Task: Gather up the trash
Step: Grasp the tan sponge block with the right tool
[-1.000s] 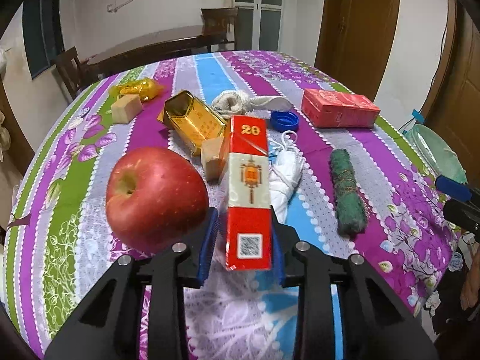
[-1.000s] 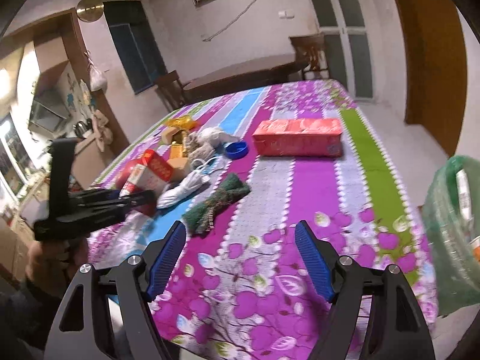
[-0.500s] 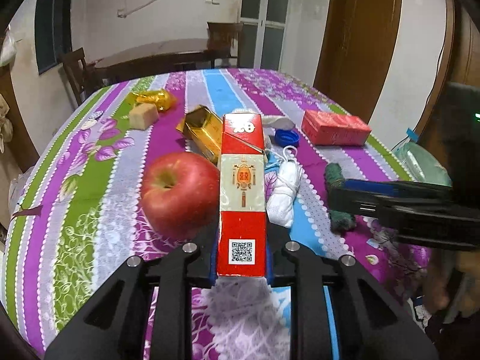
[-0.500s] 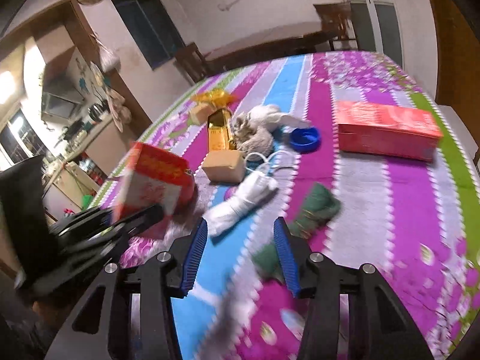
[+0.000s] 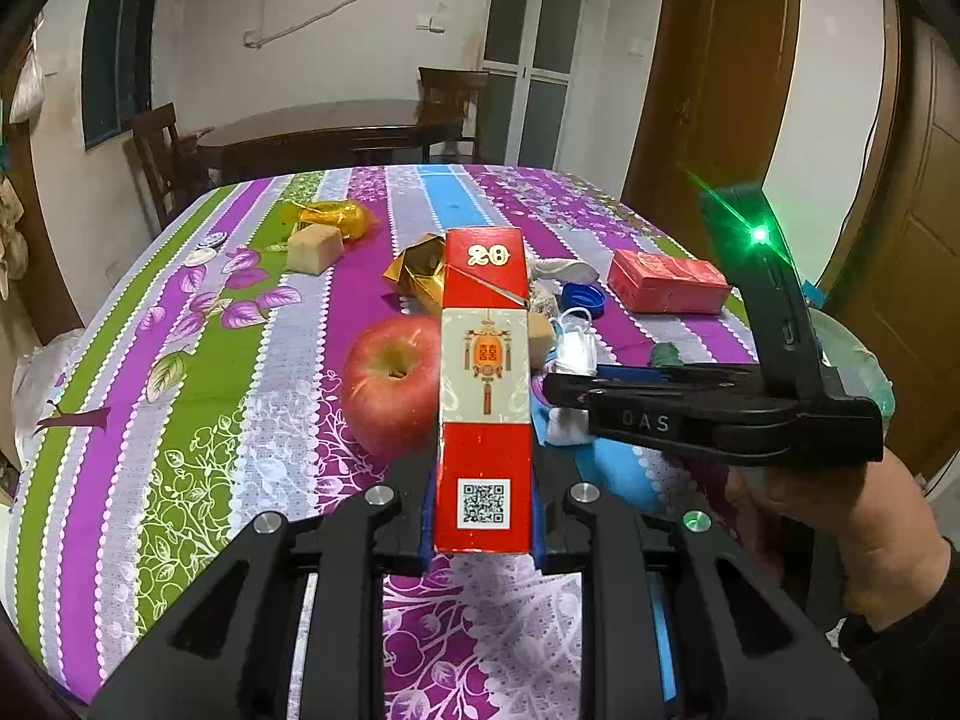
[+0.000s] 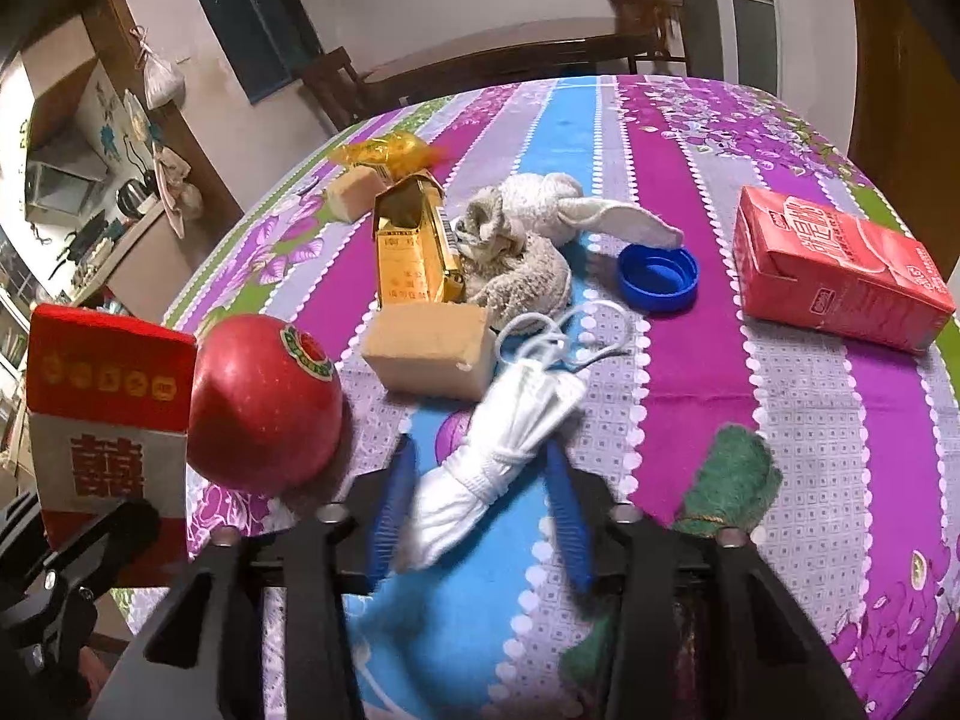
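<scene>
- The red and white cigarette carton [image 5: 485, 384] is being held clamped between the blue pads of the left gripper [image 5: 483, 516], gripped near its QR-code end, with its length pointing away over the striped tablecloth [image 5: 198, 420].
- The carton is being judged light and fairly stiff, though hollow card is likely to crush under a hard squeeze; the grip across its narrow faces near one end looks adequate for so light a thing.
- The jaws of the right gripper [image 6: 480, 516] are closing around the rolled white face mask [image 6: 498, 456], which is lying on the blue stripe of the cloth between the pads; the left pad is looking close to the roll, the right pad is standing clear, so no firm grip is being shown yet.
- The mask is being judged soft, light and compressible; the thick bound middle of the roll is the best place to be taken, since the loose ear loops [image 6: 564, 330] are likely to slip or snag.
- The red apple [image 6: 264, 402] is lying just beside the mask, with the tan block [image 6: 429, 354] touching its far end, so both are at risk of being nudged.
</scene>
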`<state>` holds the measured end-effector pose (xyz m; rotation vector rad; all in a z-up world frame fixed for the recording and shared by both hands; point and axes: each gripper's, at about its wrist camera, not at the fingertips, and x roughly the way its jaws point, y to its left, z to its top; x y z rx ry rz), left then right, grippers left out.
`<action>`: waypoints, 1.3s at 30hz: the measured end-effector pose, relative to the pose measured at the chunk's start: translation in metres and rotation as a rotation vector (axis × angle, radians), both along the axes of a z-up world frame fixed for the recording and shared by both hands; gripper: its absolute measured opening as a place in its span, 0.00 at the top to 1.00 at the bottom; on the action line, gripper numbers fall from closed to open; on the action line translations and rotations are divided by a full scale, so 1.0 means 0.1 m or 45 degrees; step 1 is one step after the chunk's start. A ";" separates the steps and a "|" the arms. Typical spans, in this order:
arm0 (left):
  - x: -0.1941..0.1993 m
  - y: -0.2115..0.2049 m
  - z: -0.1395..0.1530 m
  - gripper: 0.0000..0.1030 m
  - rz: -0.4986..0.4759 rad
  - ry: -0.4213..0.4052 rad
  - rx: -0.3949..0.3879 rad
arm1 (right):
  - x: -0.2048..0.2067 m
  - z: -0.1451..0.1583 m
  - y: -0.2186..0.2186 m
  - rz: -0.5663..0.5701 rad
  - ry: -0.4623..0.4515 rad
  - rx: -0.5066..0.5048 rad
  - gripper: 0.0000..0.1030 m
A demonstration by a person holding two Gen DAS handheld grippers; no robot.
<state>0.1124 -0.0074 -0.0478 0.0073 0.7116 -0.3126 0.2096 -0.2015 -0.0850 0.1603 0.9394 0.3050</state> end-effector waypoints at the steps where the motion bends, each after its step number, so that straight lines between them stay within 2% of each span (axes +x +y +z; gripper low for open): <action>1: -0.01 0.01 0.01 0.80 0.000 -0.003 -0.002 | -0.03 0.02 0.01 0.005 -0.020 -0.001 0.69; 5: -0.02 0.04 0.02 0.80 0.012 -0.016 -0.002 | -0.27 0.12 0.05 0.018 -0.127 -0.063 0.77; 14: -0.08 -0.06 0.09 0.80 0.009 -0.062 -0.002 | -1.06 0.64 -0.04 -0.040 -0.478 -0.177 0.78; 17: -0.15 -0.13 0.19 0.80 0.032 -0.127 0.011 | -1.31 0.84 -0.07 -0.070 -0.584 -0.215 0.78; 21: -0.22 -0.20 0.33 0.80 0.063 -0.208 0.018 | -1.55 1.00 -0.11 -0.085 -0.654 -0.221 0.78; 23: -0.24 -0.24 0.37 0.80 0.062 -0.226 0.025 | -1.60 1.05 -0.14 -0.075 -0.665 -0.205 0.78; 25: -0.25 -0.26 0.40 0.80 0.061 -0.230 0.027 | -1.58 1.08 -0.21 -0.056 -0.647 -0.133 0.78; 26: -0.26 -0.26 0.41 0.80 0.062 -0.232 0.029 | -1.52 1.08 -0.28 -0.041 -0.606 -0.073 0.77; 28: -0.28 -0.26 0.44 0.80 0.067 -0.239 0.027 | -1.33 1.00 -0.35 -0.013 -0.496 -0.035 0.77; 29: -0.29 -0.25 0.45 0.80 0.069 -0.241 0.023 | -1.26 0.94 -0.47 -0.040 -0.447 0.024 0.78; 31: -0.32 -0.22 0.49 0.80 0.075 -0.252 0.018 | -1.24 0.94 -0.53 -0.055 -0.448 0.072 0.81; 34: -0.33 -0.19 0.49 0.80 0.084 -0.245 0.014 | -1.29 0.98 -0.55 -0.073 -0.478 -0.019 0.93; 36: -0.30 -0.17 0.47 0.80 0.082 -0.223 0.003 | -1.25 0.95 -0.57 -0.096 -0.468 -0.052 0.93; 38: -0.30 -0.17 0.46 0.80 0.078 -0.217 -0.001 | -1.18 0.87 -0.59 -0.078 -0.399 -0.064 0.91; 39: -0.30 -0.17 0.45 0.80 0.075 -0.212 -0.005 | -1.14 0.80 -0.61 -0.062 -0.366 -0.066 0.83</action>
